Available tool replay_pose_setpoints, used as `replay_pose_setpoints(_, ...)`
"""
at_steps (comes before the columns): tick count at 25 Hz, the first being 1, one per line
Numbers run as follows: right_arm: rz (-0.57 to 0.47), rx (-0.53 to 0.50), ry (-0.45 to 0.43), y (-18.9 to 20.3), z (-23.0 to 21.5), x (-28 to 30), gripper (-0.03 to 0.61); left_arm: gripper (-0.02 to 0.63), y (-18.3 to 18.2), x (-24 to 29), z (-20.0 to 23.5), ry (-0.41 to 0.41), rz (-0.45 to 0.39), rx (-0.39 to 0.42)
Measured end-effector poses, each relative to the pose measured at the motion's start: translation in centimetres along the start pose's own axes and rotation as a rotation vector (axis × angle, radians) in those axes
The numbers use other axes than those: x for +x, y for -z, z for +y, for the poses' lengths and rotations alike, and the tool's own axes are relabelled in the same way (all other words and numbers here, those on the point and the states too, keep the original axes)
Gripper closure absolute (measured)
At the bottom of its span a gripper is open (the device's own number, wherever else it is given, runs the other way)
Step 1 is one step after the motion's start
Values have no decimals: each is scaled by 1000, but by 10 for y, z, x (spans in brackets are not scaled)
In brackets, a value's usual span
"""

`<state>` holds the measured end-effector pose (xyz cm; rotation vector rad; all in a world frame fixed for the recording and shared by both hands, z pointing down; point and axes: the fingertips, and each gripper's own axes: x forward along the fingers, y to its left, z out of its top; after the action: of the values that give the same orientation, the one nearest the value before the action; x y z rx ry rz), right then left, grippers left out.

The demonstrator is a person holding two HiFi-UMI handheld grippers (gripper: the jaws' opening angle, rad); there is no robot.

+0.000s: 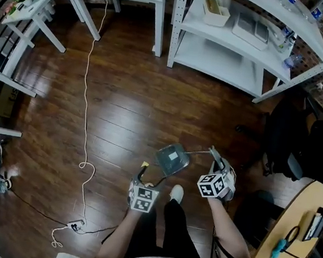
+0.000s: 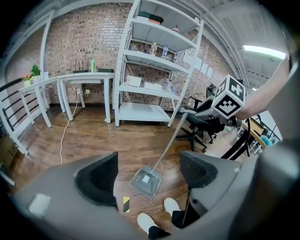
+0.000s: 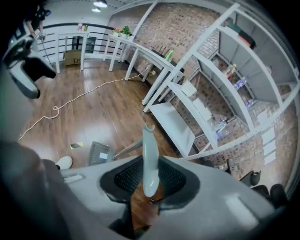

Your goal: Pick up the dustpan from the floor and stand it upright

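**Dustpan held by its handle, not yet stood upright**

The dustpan (image 1: pixel 172 159) is gripped at the top of its long handle (image 2: pixel 171 136) by the right gripper (image 3: pixel 150 177). The pale grip of the handle is pinched between the dark padded fingers (image 3: pixel 126 177), which are pressed against it from both sides. From there the handle slants down to the pan (image 2: pixel 146 182), which is seen low over the open middle of the floor (image 1: pixel 123 109). It lies just ahead of the person's white shoes (image 1: pixel 176 193) and near a yellow-and-black tape mark (image 2: pixel 125 204). It is well apart from the white shelving (image 1: pixel 231 40) along the floor's far edge. Whether the pan rests on the boards or hangs just clear of them cannot be told.

The left gripper (image 1: pixel 141 182) is held beside the right one with its fingers (image 2: pixel 101 180) spread, and nothing is caught between them.

The pick-up is judged to be done and the standing step to be in hand, since the handle is tilted rather than vertical. For the next move, the handle should be brought over the pan until it is plumb. The pan's base should then be set flat on the floor, and the grip eased only once the dustpan is seen to balance. The free left gripper could be used to steady the shaft.
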<state>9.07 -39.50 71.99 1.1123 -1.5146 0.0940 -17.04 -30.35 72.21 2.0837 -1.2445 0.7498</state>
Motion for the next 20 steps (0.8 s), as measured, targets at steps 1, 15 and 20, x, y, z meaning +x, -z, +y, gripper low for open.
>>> replay_pose_setpoints(1,7,-11,-2,0,12,-9,494,167,-1,-9,0,2,-2,2)
replay_pose_setpoints(15,-235,222,-150,-42,68,-129,299,167,-19,-101,2,9,-100,13)
replay_pose_setpoints(20,-396,350,-199,-30,70,-224,299,167,-17,-157,-13,-49,-145,35)
